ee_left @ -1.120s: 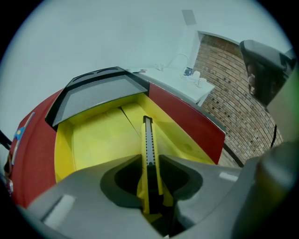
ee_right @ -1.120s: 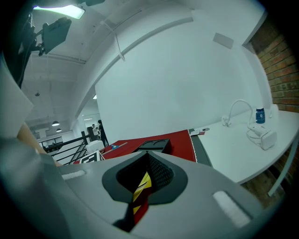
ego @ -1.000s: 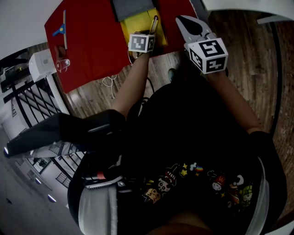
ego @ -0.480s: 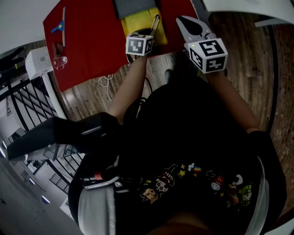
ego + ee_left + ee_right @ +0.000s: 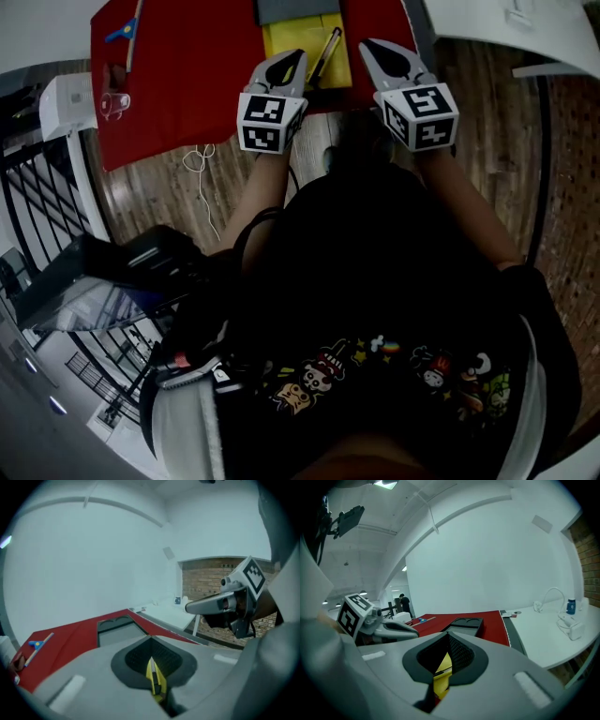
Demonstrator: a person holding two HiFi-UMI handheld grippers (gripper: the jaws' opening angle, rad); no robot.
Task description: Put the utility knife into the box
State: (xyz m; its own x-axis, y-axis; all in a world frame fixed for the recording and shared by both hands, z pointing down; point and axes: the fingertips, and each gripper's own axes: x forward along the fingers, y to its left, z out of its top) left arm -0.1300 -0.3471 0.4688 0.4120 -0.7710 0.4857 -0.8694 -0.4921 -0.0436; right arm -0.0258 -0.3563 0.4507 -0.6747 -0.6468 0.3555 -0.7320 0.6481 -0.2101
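Observation:
A yellow utility knife [image 5: 328,52] lies on the open yellow box [image 5: 292,37] at the near edge of the red mat [image 5: 187,75]. A grey lid [image 5: 291,9] sits just behind the box. My left gripper [image 5: 298,54] hovers just left of the knife, apart from it, jaws shut and empty. In the left gripper view the knife [image 5: 155,680] shows through the slit below the closed tips of the left gripper [image 5: 151,639]. My right gripper [image 5: 367,43] hangs to the right of the box, shut and empty. Yellow shows through the slit of the right gripper [image 5: 449,634] too.
A blue-handled stick [image 5: 127,33] and a clear cup [image 5: 111,101] lie at the mat's left end, beside a white device [image 5: 66,103]. A white cable [image 5: 199,159] trails on the wooden floor. A white table [image 5: 506,28] stands to the right, black railings to the left.
My left gripper has drawn back from the knife toward the person, and its jaws now show closed. The knife stays on the yellow box. The right gripper has hardly moved.

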